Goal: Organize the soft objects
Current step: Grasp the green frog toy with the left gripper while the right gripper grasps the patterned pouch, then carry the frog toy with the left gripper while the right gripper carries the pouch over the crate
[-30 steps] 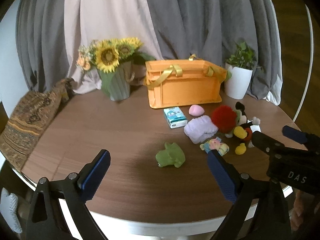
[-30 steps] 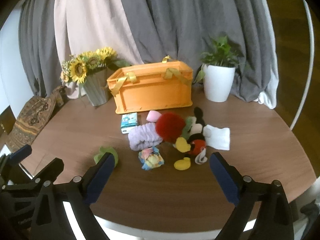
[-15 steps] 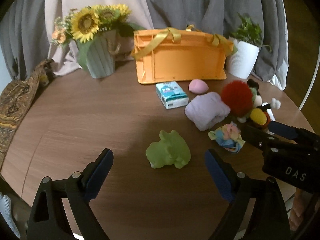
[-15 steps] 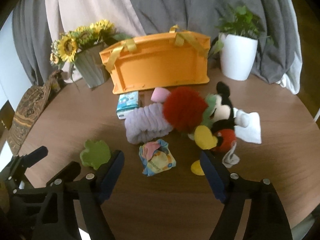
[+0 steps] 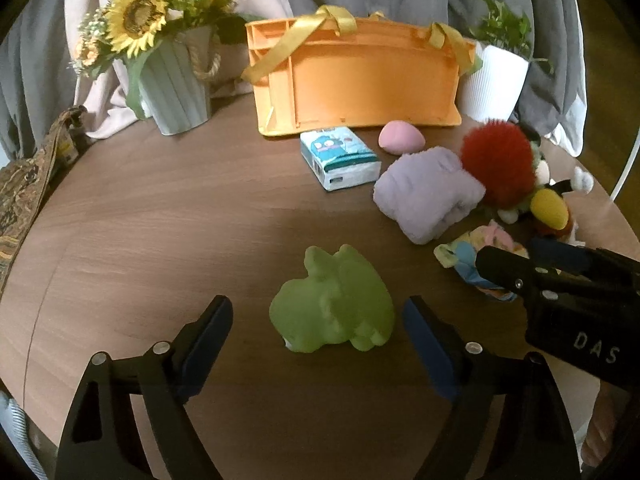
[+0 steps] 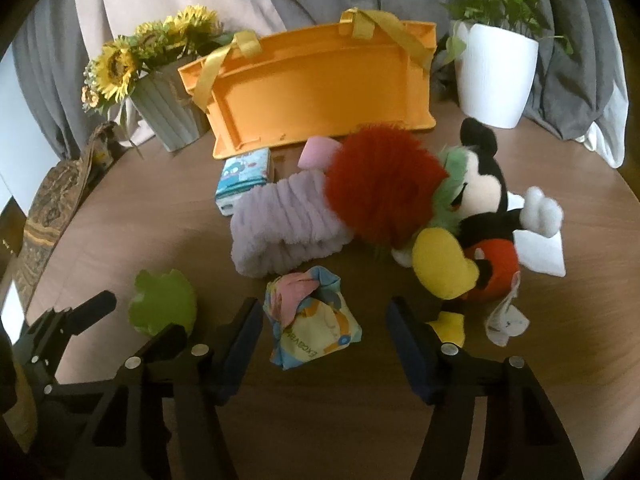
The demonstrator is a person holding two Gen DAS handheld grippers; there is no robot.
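- "DAS" is printed in white letters on the black body of the right tool (image 5: 576, 308).
- Upside-down letters, apparently "EXCAVA…", are seen on the colourful cloth bundle (image 6: 312, 326); the rest is hidden.

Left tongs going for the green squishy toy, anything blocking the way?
Nothing visible. The green toy sits alone on bare table, right ahead of the open left tongs. The right tongs are off to its right, over the patterned cloth bundle.
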